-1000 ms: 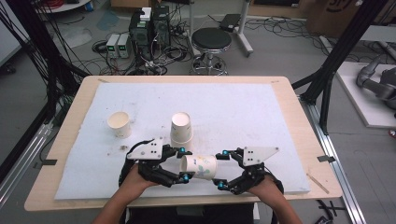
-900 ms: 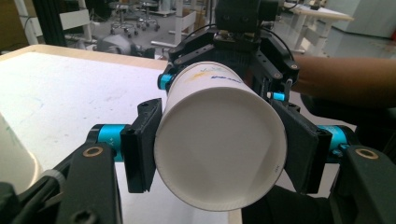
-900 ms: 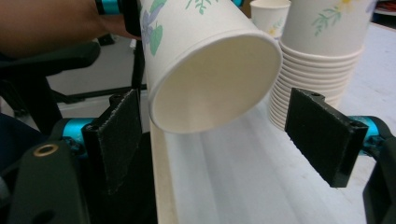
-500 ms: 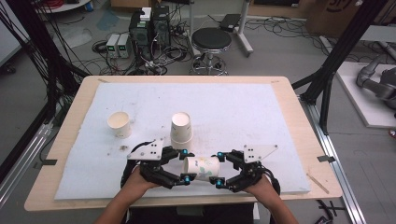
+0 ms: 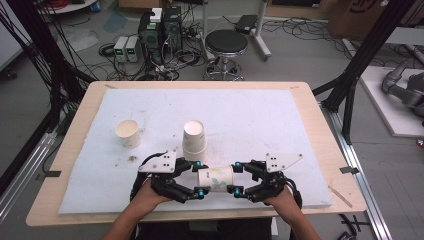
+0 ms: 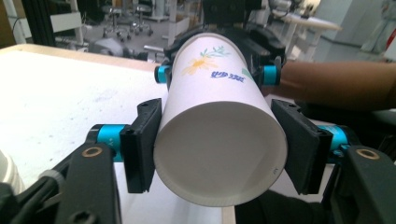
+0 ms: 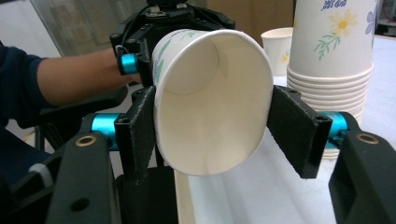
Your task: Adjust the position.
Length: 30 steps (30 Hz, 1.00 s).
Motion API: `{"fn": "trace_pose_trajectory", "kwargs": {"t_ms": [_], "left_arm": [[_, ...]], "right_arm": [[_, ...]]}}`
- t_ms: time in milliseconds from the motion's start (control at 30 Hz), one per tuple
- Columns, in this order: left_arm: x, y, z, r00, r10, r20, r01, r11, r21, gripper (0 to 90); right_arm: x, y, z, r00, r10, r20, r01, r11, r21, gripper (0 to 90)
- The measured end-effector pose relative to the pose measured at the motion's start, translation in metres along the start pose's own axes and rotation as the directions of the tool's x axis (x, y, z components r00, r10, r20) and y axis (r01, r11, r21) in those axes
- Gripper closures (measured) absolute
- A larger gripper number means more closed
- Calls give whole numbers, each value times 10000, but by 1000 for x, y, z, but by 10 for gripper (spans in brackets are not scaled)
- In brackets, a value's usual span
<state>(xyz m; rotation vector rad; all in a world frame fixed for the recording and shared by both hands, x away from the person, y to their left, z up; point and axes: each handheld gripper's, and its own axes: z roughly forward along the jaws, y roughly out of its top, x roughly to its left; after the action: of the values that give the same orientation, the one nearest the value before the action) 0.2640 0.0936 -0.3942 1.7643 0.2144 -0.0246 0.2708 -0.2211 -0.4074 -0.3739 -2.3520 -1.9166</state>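
Note:
A white paper cup (image 5: 216, 178) with a flower print lies on its side in the air between both grippers, near the table's front edge. My left gripper (image 5: 200, 178) is at its closed base end (image 6: 210, 93). Its jaws have just been opening, and both pads (image 6: 144, 140) still lie against the cup's sides. My right gripper (image 5: 234, 177) has just been closing on the open mouth end (image 7: 196, 70). Its pads (image 7: 292, 130) press the rim into an oval.
An upside-down stack of cups (image 5: 194, 137) stands just behind the grippers, and it is close on the right in the right gripper view (image 7: 334, 56). A single upright cup (image 5: 128, 132) sits farther left on the white mat (image 5: 260, 120). The table's wooden front edge (image 5: 200, 217) is right below the hands.
The right gripper's jaws came in from wide apart onto the cup's mouth end. The left gripper's jaws spread a little. Both hands and the cup stayed in place.

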Motion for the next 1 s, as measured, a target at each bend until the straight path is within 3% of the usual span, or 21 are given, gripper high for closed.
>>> {"fn": "trace_pose_trajectory", "kwargs": {"t_ms": [100, 233, 533, 667, 967, 1000], "left_arm": [[-3, 2, 3, 9995, -5, -316, 15, 9995, 315, 154], [-3, 4, 5, 9992, 128, -368, -103, 9976, 690, 151], [-3, 7, 10, 9983, 343, -468, -281, 9914, 1276, 155], [-2, 8, 13, 9967, 558, -586, -446, 9830, 1779, 160], [-1, 9, 19, 9939, 803, -754, -588, 9657, 2531, 171], [0, 9, 19, 9936, 855, -734, -637, 9637, 2592, 172]], "right_arm": [[-1, 2, -3, 9997, -159, 188, 155, 9996, 229, 356], [2, 7, -3, 9959, -683, 588, 604, 9901, 1271, 355], [4, 17, -3, 9900, -1128, 845, 887, 9646, 2484, 353], [6, 24, -3, 9846, -1452, 974, 1104, 9483, 2977, 353], [8, 42, 5, 9693, -2236, 1021, 1622, 8939, 4179, 351], [9, 44, 7, 9669, -2352, 991, 1706, 8844, 4345, 351]]}}
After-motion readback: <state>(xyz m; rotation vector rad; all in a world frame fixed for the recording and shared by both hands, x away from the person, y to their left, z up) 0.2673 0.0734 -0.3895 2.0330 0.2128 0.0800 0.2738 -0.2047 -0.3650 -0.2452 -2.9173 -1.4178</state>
